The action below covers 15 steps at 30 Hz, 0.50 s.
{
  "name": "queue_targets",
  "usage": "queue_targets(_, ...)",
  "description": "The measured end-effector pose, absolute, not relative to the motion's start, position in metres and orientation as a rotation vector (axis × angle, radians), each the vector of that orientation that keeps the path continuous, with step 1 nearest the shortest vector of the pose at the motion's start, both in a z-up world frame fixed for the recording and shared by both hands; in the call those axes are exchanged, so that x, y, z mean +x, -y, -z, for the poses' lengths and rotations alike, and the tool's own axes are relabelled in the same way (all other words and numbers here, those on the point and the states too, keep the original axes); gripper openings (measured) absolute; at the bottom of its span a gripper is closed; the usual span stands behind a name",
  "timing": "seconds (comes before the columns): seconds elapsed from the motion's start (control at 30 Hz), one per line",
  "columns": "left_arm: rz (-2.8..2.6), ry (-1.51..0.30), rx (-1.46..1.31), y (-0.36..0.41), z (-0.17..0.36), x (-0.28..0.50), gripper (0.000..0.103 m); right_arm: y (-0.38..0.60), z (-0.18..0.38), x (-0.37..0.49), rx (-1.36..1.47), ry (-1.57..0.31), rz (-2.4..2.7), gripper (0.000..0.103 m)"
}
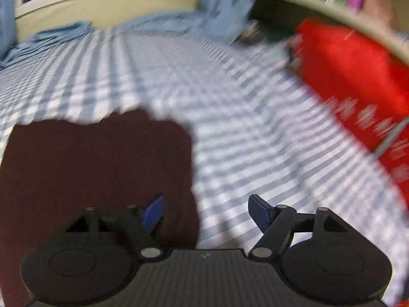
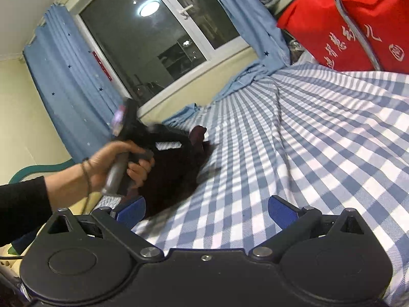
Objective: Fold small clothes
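Observation:
A dark maroon garment [image 1: 97, 168] lies folded flat on the blue-and-white checked bed sheet [image 1: 230, 102], in the lower left of the blurred left wrist view. My left gripper [image 1: 207, 212] is open and empty, its left finger over the garment's right edge. In the right wrist view the same garment [image 2: 176, 174] lies at left centre, with the person's hand holding the left gripper [image 2: 133, 138] above it. My right gripper [image 2: 207, 209] is open and empty, low over the sheet beside the garment.
A red bag with white lettering [image 2: 352, 25] stands at the bed's far right; it also shows in the left wrist view [image 1: 358, 76]. Blue curtains [image 2: 66, 76] and a dark window [image 2: 158, 35] lie beyond the bed. Curtain fabric [image 1: 64, 33] spills onto the far edge.

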<state>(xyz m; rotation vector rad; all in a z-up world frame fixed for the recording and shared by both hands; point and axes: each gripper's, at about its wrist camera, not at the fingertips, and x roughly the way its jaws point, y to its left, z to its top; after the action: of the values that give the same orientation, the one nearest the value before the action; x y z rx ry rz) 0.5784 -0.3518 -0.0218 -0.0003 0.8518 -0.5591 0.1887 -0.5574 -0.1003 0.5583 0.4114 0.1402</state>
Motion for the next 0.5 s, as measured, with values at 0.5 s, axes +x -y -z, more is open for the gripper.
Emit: queue_targets(0.5,0.322,-0.684,0.097,0.152,-0.012,0.453,0.098,0.508,0.077,0.335,0.669,-0.607,-0.421,0.099)
